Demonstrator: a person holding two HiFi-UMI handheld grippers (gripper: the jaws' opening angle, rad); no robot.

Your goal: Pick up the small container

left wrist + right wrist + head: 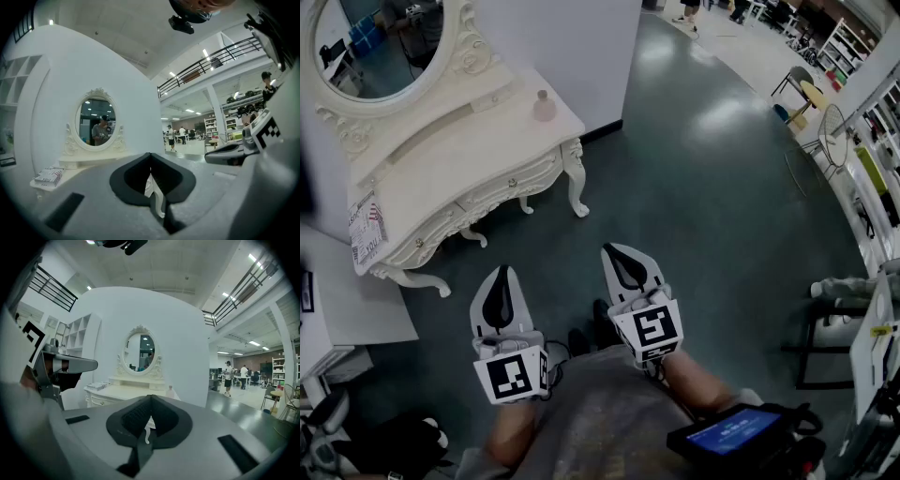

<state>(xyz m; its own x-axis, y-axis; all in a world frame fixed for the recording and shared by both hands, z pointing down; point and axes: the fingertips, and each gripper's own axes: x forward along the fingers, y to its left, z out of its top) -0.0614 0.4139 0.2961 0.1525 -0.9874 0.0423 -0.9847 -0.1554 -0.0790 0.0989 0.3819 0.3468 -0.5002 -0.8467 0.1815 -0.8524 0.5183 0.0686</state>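
Note:
A small pink container (pixel 545 106) stands at the right end of the white dressing table (pixel 441 178), in the head view's upper left; in the right gripper view the container (pixel 171 392) shows small just beyond the jaws. My left gripper (pixel 498 274) and right gripper (pixel 616 251) hang side by side over the dark floor, well short of the table. Both are shut with nothing between the jaws. In the left gripper view the shut gripper (pixel 150 157) points toward the table's oval mirror (pixel 96 122).
A booklet (pixel 366 232) lies on the table's left end. White shelving (pixel 323 309) stands at the left. At the far right are a chair (pixel 797 89), racks (pixel 862 169) and a dark stand (pixel 825 337). A tablet (pixel 733 431) hangs at the person's waist. People walk in the distance.

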